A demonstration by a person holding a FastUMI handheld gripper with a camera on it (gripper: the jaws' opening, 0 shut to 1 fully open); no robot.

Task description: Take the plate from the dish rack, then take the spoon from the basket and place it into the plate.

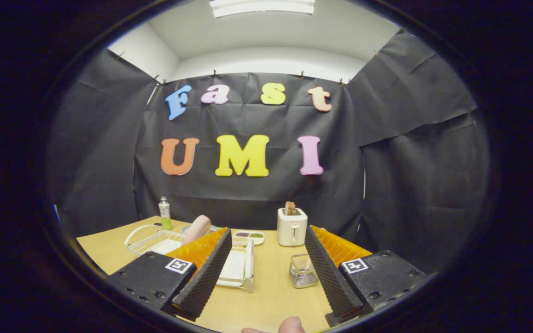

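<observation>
My gripper (269, 307) is open and held above the near part of a wooden table (271, 296), with nothing between its fingers. A white wire dish rack (148, 240) stands ahead on the left, partly hidden behind the left finger (204, 277). A pink rounded piece (197, 229), seemingly the plate on edge, leans in the rack. Just inside the right finger (326, 273) sits a small wire mesh basket (303, 271). I cannot make out a spoon in it.
A white toaster (292, 226) with toast stands at the table's back, beyond the basket. A small divided dish (249, 236) lies left of it, and a bottle (164, 213) stands behind the rack. A person's fingertip (293, 326) pokes in below the fingers.
</observation>
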